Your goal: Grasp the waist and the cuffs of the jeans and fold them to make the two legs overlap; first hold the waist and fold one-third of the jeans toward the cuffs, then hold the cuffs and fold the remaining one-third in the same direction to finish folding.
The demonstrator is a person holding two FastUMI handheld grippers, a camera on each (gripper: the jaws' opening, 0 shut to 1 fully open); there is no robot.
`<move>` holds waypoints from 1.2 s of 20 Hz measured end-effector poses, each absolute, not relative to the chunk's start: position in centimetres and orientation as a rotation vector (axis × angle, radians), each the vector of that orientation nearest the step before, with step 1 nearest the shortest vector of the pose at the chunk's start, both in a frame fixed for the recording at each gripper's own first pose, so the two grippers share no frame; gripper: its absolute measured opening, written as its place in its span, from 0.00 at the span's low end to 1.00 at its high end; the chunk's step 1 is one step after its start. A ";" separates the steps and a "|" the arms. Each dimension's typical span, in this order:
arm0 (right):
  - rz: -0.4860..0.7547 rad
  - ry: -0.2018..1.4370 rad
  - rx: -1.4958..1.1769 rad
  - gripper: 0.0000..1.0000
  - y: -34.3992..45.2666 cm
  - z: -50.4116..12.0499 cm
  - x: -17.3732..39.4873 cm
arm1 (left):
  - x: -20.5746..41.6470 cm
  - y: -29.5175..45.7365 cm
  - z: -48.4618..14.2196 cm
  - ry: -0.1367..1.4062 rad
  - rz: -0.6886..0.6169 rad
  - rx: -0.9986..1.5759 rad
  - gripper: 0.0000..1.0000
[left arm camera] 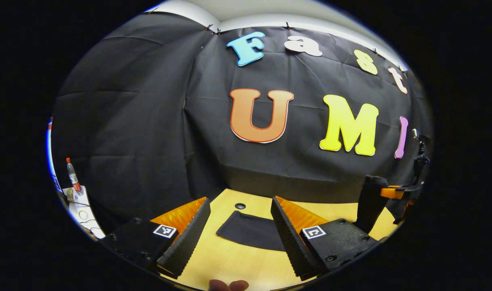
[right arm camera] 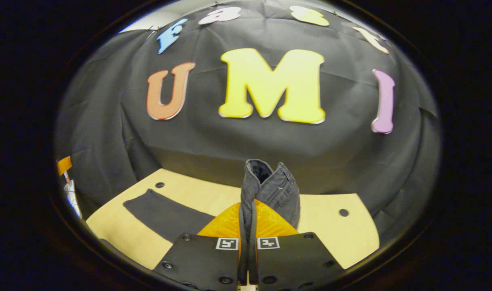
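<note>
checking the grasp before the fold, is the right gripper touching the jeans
Touching. The right gripper view shows the right gripper shut on the jeans, with a fold of dark denim pinched between both fingers and standing up above them.

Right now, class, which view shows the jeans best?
The right gripper view: the jeans stand bunched between the shut right gripper, with a flat part on the table. The left gripper view shows a flat dark part beyond the open left gripper.
</note>
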State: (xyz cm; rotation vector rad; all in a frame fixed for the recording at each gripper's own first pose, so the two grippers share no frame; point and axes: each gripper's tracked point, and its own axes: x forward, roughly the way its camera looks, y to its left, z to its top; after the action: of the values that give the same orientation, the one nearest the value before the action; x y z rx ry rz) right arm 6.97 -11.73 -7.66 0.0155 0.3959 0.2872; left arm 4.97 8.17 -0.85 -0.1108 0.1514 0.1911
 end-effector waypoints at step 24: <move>0.566 0.495 -0.044 0.99 -16.9 2.8 -0.4 | 7.5 14.8 -9.5 0.198 0.156 -0.360 0.97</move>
State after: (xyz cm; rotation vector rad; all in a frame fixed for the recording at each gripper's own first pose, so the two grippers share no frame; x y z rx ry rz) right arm -0.42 -16.94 2.77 -0.0440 0.4948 0.5656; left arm 7.48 14.82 -9.53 -0.3596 0.1976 0.1560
